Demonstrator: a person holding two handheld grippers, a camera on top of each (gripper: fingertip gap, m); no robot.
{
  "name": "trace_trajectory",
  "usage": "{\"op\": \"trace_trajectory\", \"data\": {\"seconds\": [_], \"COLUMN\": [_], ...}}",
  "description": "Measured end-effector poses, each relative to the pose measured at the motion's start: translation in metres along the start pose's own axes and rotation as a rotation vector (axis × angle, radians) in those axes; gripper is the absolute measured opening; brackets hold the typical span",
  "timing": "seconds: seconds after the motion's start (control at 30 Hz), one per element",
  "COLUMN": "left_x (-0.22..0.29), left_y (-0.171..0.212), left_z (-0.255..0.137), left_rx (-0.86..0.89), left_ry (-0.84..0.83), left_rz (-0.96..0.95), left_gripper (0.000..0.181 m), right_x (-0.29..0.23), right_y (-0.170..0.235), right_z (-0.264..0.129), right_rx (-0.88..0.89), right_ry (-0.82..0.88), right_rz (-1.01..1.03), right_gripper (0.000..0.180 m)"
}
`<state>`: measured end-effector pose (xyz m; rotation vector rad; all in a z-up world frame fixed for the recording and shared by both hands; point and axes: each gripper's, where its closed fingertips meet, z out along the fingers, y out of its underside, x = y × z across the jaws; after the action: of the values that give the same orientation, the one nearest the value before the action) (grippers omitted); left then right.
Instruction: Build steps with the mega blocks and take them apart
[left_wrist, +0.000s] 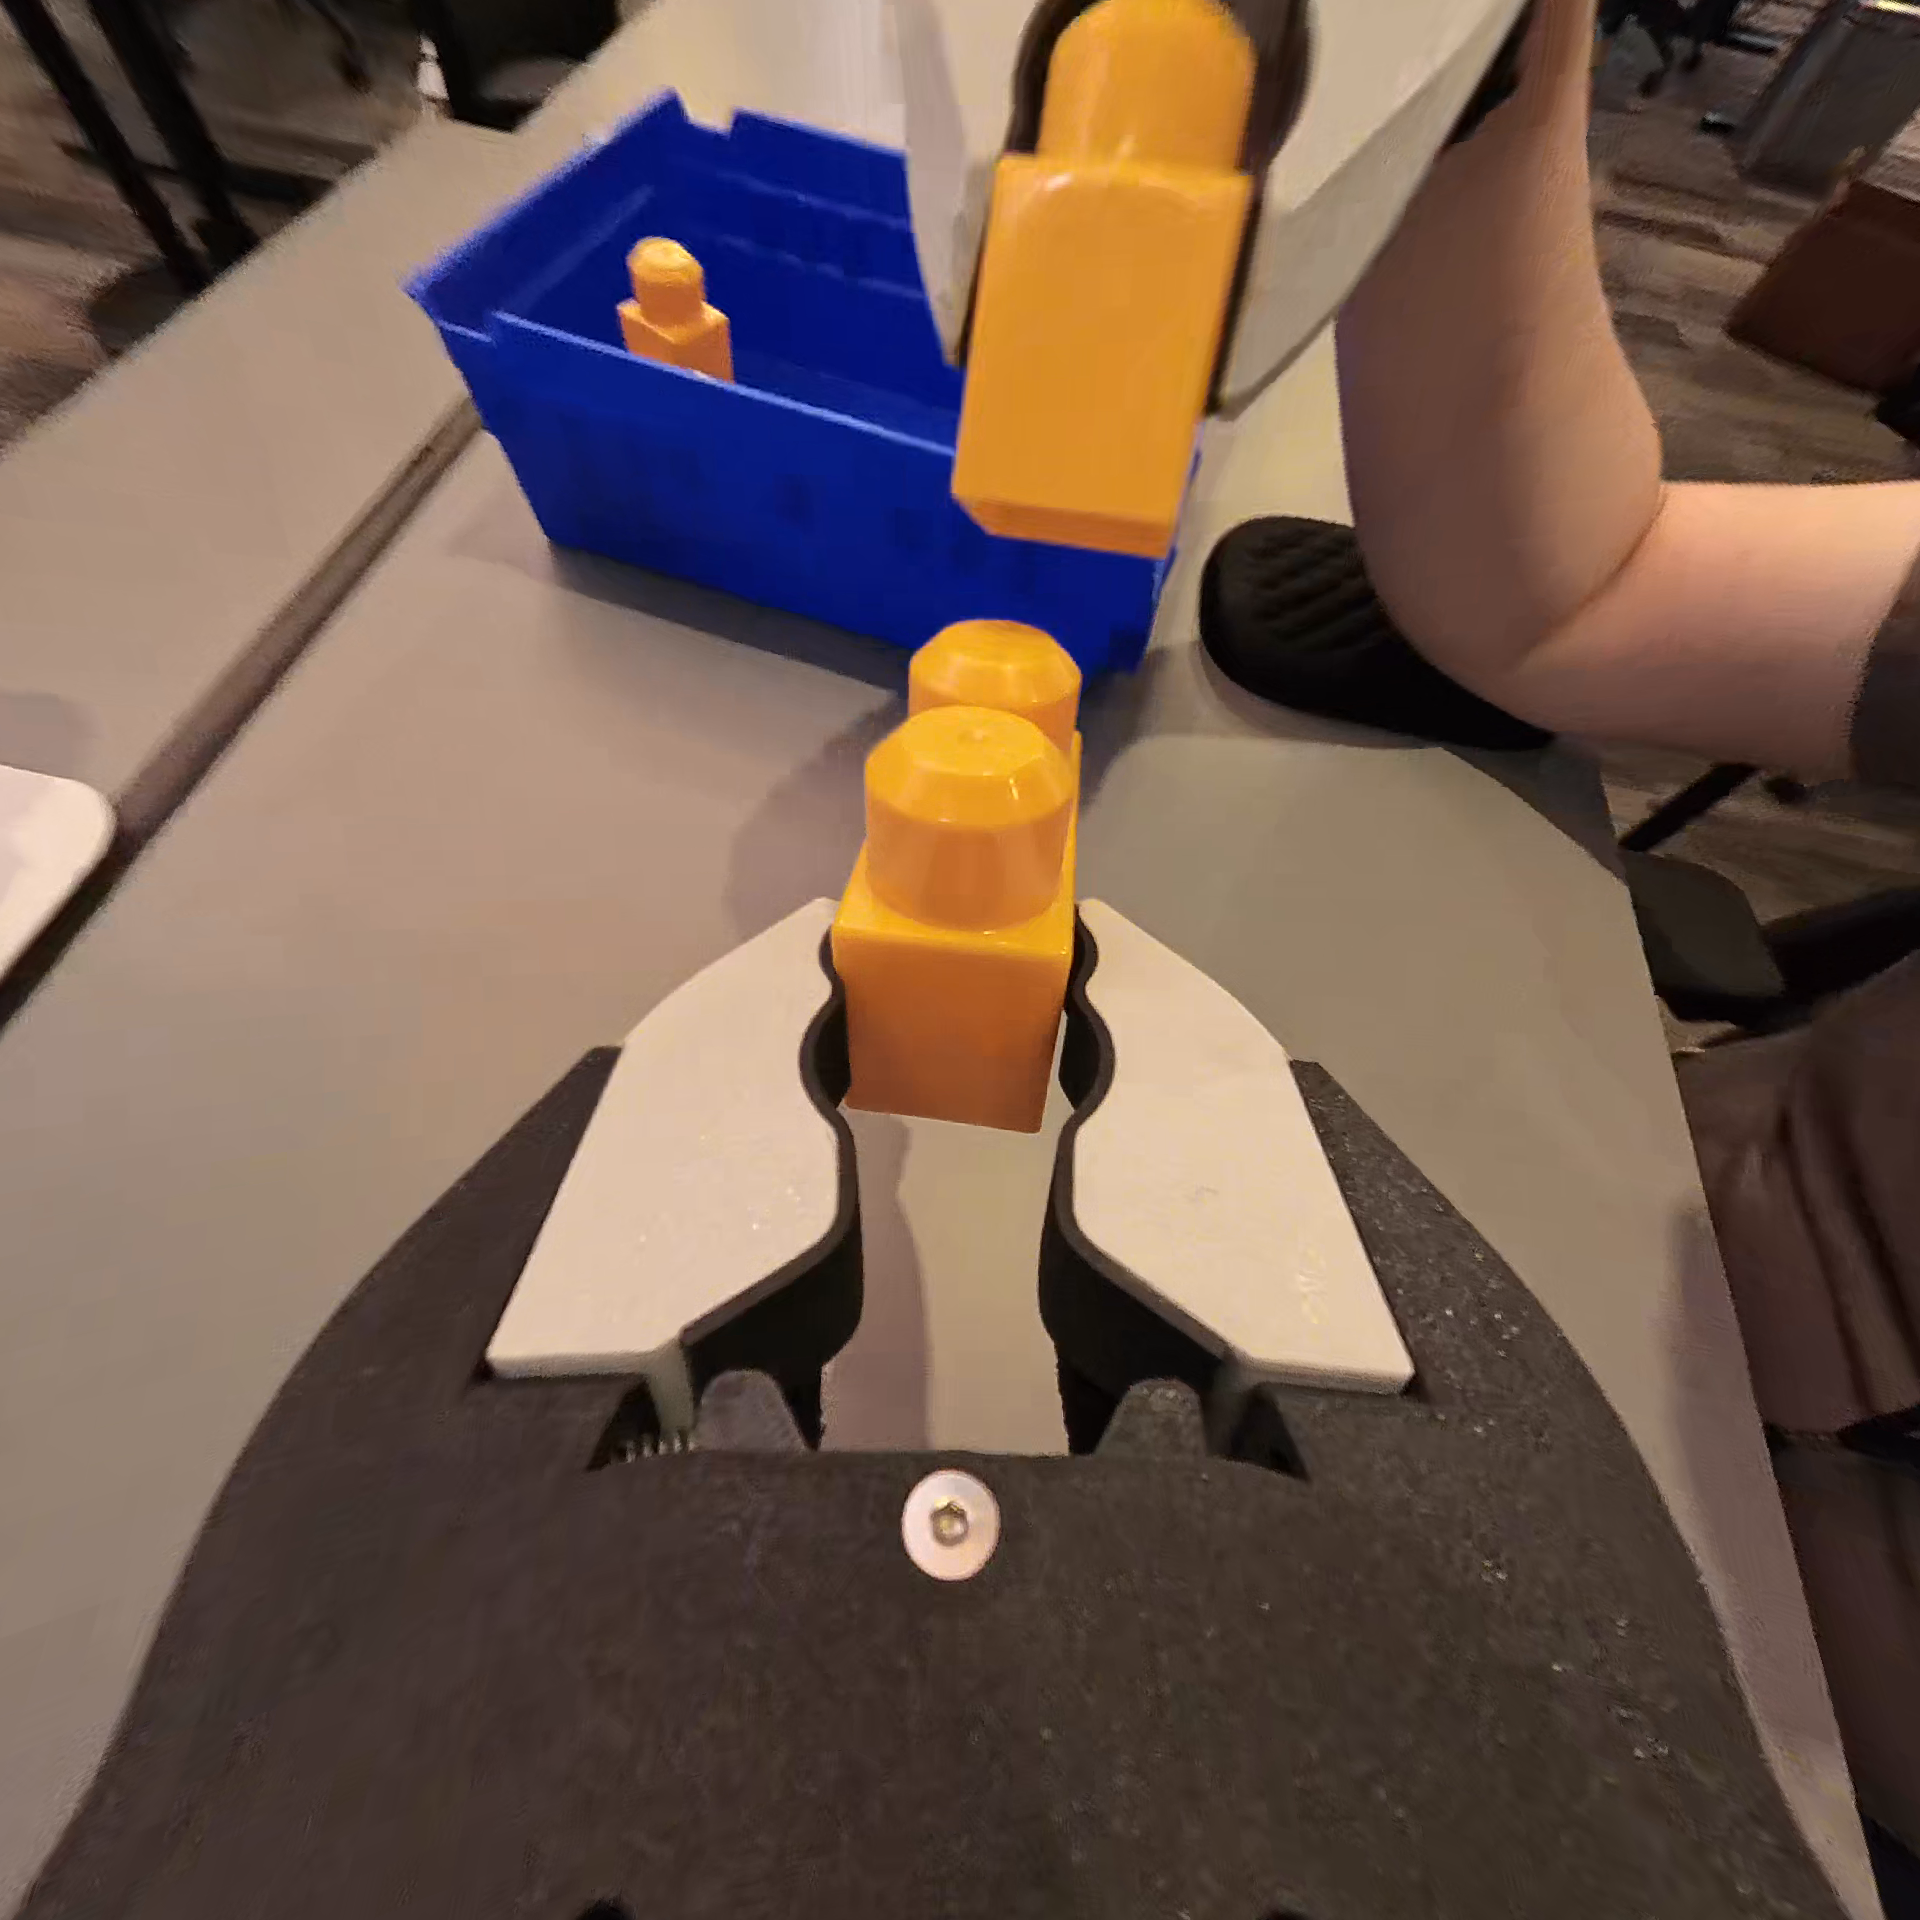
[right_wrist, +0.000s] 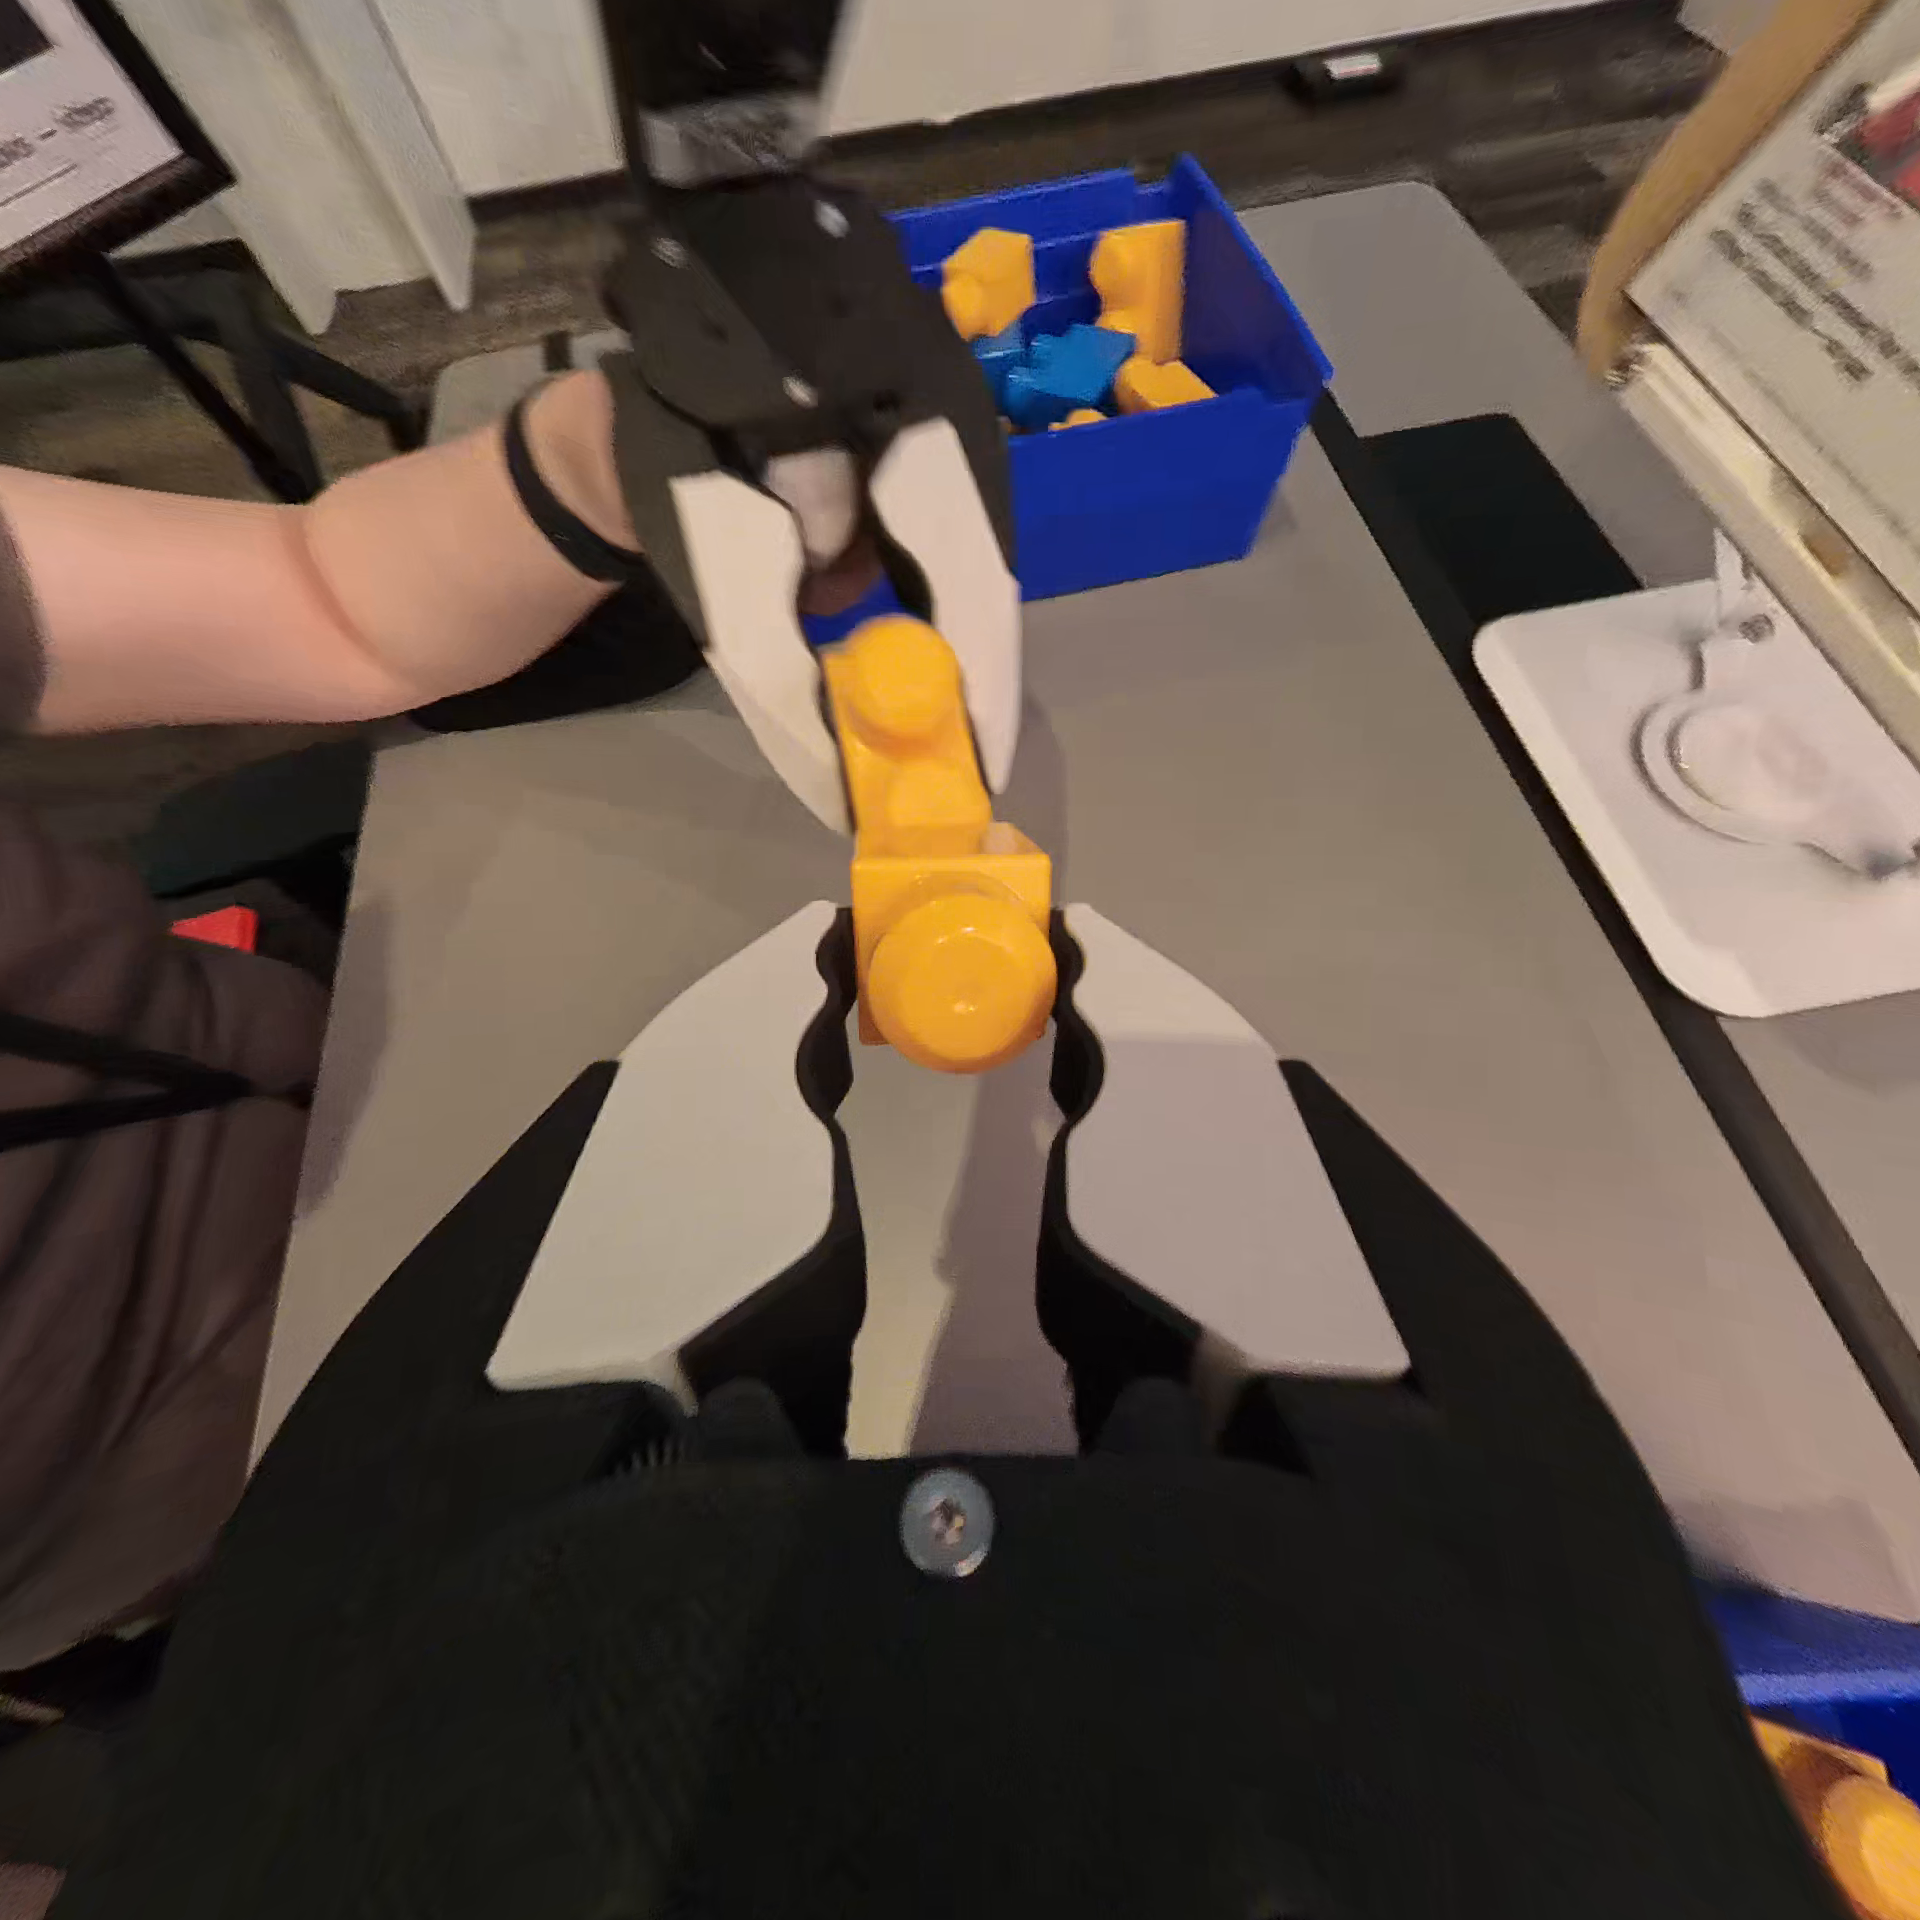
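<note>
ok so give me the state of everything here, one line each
Left gripper: shut on the two-stud block.
Two-stud block: held level above the table.
Right gripper: shut on the single block.
Single block: held in the air, above the two-stud block.
Blue bin: open, holds blocks.

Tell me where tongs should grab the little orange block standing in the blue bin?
Come from above, since the blue bin walls it in. The orange block stands stud up, so probably pinch the flat sides of its square body.
</note>
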<state>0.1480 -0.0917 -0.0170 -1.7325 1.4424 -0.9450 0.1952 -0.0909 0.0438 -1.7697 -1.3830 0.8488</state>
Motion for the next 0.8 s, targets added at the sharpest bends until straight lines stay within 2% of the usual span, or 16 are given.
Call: {"op": "trace_trajectory", "data": {"seconds": [0.27,0.4,0.67,0.8], "left_x": [0.022,0.023,0.025,0.022], "left_y": [0.009,0.012,-0.01,-0.024], "left_z": [0.024,0.026,0.013,0.002], "left_rx": [-0.046,-0.062,0.084,0.178], "left_ry": [0.144,0.158,0.271,0.303], "left_rz": [-0.048,-0.07,-0.215,-0.276], "left_gripper": [0.037,0.037,0.036,0.036], "right_x": [-0.011,-0.013,-0.007,-0.001], "right_y": [0.032,0.035,0.009,-0.013], "right_z": [0.02,0.029,0.023,0.021], "right_rx": [-0.202,-0.227,-0.031,0.129], "right_ry": [-0.07,-0.086,-0.151,-0.156], "right_rz": [0.004,0.042,0.184,0.245], "right_gripper": [0.036,0.036,0.036,0.036]}}
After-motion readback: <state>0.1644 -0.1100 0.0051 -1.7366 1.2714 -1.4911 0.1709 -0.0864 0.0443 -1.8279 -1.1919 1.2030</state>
